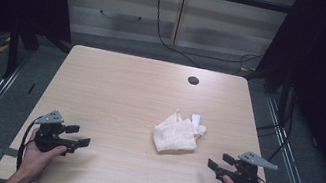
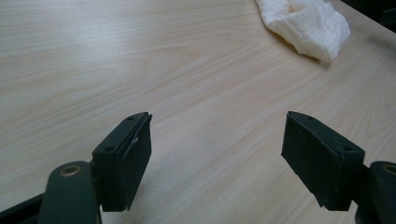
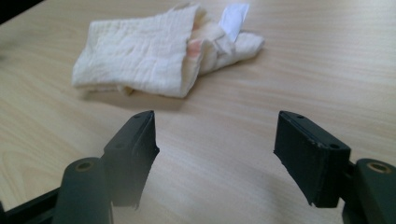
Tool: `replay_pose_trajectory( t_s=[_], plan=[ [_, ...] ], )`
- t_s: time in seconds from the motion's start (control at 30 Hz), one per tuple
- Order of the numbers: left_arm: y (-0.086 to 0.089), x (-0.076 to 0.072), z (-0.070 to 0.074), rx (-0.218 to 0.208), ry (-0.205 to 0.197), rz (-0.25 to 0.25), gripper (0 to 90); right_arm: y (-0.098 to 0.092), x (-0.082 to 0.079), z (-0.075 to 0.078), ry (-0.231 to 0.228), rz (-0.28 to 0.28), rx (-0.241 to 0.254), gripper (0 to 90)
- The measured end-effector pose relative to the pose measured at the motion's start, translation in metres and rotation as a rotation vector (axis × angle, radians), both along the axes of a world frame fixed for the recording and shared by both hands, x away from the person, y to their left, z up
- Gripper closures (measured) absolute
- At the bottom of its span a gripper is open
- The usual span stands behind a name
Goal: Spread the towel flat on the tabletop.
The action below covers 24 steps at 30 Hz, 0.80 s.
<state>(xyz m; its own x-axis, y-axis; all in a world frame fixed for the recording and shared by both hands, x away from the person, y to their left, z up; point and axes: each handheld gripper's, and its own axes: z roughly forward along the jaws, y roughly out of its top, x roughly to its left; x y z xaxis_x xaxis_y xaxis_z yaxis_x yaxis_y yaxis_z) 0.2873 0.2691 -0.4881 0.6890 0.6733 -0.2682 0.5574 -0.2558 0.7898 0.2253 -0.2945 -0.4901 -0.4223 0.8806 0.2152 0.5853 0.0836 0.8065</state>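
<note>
A crumpled white cloth [image 1: 175,134] lies on the table [image 1: 120,94], right of centre; the right gripper [image 1: 217,163] sits near it, fingers [image 3: 310,156] wide and empty; the left gripper [image 1: 78,135], well apart from it, also gapes wide.

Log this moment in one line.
left gripper: open, empty | right gripper: open, empty | crumpled white cloth: between them, untouched

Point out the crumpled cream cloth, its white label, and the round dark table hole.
Crumpled cream cloth [image 1: 174,135], high view, middle of the fabric.
White label [image 3: 233,17], right gripper view, tag's face.
Round dark hole [image 1: 193,80], high view, centre.
</note>
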Motion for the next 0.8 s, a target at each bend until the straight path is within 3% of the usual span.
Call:
replay_pose_trajectory(
  t_s=[0.13,0.33,0.47,0.5,0.6,0.8],
  plan=[
    [-0.001,0.0,0.0,0.0,0.003,0.004,24.1,0.003,0.0,0.001,0.001,0.02,-0.002,30.2],
    [-0.004,0.002,-0.003,0.0,0.013,-0.023,24.3,0.013,0.001,0.003,0.039,0.099,-0.033,34.5],
    [-0.004,0.0,-0.002,-0.013,0.018,-0.034,24.1,0.019,0.004,0.011,0.036,0.127,-0.049,37.4],
    [-0.004,0.0,-0.001,0.002,0.022,-0.034,24.1,0.02,0.004,0.012,0.032,0.132,-0.05,37.5],
    [-0.005,-0.001,-0.002,0.023,0.02,-0.039,24.2,0.026,0.011,0.017,0.059,0.168,-0.058,33.6],
    [-0.007,0.001,-0.002,0.009,0.04,-0.032,24.5,0.039,0.04,0.029,0.038,0.211,-0.065,36.7]
  ],
)
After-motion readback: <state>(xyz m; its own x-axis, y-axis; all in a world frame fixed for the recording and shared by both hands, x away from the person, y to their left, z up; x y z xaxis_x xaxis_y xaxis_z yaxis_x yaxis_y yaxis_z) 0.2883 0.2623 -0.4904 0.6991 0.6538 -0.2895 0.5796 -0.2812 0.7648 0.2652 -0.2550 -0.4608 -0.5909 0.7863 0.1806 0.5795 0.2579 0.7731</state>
